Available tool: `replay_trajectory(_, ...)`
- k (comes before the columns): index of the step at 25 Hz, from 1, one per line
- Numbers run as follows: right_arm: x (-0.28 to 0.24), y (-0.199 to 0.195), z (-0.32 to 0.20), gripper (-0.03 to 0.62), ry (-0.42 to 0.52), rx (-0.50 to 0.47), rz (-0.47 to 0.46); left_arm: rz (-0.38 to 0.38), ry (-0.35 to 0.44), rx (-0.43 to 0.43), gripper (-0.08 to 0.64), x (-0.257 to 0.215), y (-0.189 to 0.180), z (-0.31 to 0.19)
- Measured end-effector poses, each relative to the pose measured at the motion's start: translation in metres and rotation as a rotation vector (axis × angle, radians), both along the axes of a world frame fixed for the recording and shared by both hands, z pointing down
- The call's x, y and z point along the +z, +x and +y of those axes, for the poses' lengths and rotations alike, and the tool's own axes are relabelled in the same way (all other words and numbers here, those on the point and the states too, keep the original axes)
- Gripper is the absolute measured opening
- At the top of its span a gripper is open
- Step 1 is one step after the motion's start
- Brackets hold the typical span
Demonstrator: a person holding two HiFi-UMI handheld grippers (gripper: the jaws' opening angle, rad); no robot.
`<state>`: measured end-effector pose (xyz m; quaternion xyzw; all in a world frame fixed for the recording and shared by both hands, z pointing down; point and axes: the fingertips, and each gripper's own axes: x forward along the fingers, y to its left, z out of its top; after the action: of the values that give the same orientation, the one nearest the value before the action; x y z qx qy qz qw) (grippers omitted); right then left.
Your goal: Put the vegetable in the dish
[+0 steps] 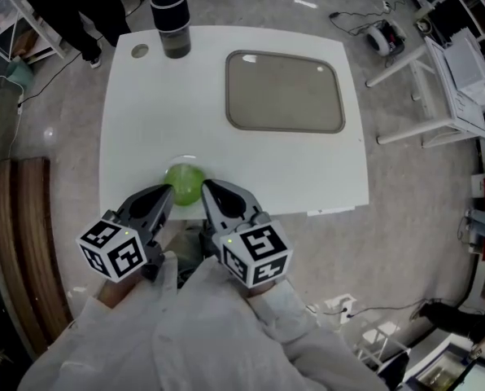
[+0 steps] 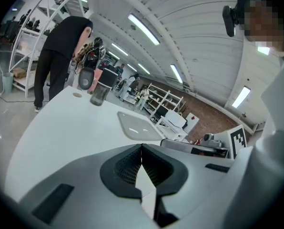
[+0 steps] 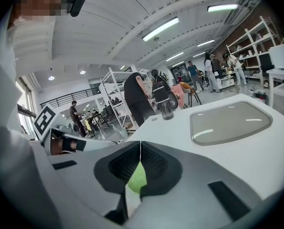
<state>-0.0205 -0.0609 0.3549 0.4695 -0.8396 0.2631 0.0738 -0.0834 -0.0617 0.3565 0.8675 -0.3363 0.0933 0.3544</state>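
A round green vegetable point(image 1: 184, 183) lies on the white table point(image 1: 145, 120) close to its near edge. The dish point(image 1: 285, 90), a shallow grey tray with rounded corners, sits at the far right of the table and holds nothing. My left gripper point(image 1: 169, 191) is just left of the vegetable and my right gripper point(image 1: 205, 186) just right of it, both with tips at its sides. In the left gripper view the left gripper point(image 2: 142, 148) is shut on nothing. In the right gripper view the right gripper point(image 3: 140, 147) is shut too, with the vegetable point(image 3: 137, 178) showing green through the gap below the tips.
A dark bottle point(image 1: 171, 19) stands at the table's far left corner beside a small round hole point(image 1: 139, 51). White racks point(image 1: 438, 72) stand on the floor to the right. A person in black point(image 2: 61, 56) stands past the far end.
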Motion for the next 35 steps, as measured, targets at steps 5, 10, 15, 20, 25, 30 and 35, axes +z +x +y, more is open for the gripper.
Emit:
replay_trajectory(5, 0.009, 0.003, 0.0, 0.014, -0.034, 0.019, 0.002, -0.006, -0.024, -0.042, 0.008, 0.007, -0.015, -0.01)
replay_trajectory(10, 0.023, 0.001, 0.002, 0.014, -0.062, 0.03, -0.028, -0.018, -0.04, -0.078, 0.009, 0.022, -0.029, -0.014)
replay_trajectory(15, 0.037, 0.006, 0.008, 0.014, -0.098, 0.048, -0.029, -0.029, -0.066, -0.076, 0.008, 0.034, -0.033, -0.012)
replay_trajectory(20, 0.056, 0.01, 0.015, 0.015, -0.135, 0.07, -0.029, -0.044, -0.103, -0.089, 0.009, 0.055, -0.041, -0.009)
replay_trajectory(25, 0.071, 0.015, 0.015, 0.015, -0.154, 0.102, -0.022, -0.081, -0.134, -0.141, 0.009, 0.075, -0.056, -0.01)
replay_trajectory(30, 0.087, 0.018, 0.016, 0.015, -0.202, 0.115, -0.029, -0.101, -0.187, -0.162, 0.009, 0.096, -0.062, -0.011)
replay_trajectory(35, 0.101, 0.013, 0.019, 0.015, -0.247, 0.116, -0.025, -0.124, -0.228, -0.161, 0.011, 0.111, -0.064, -0.01)
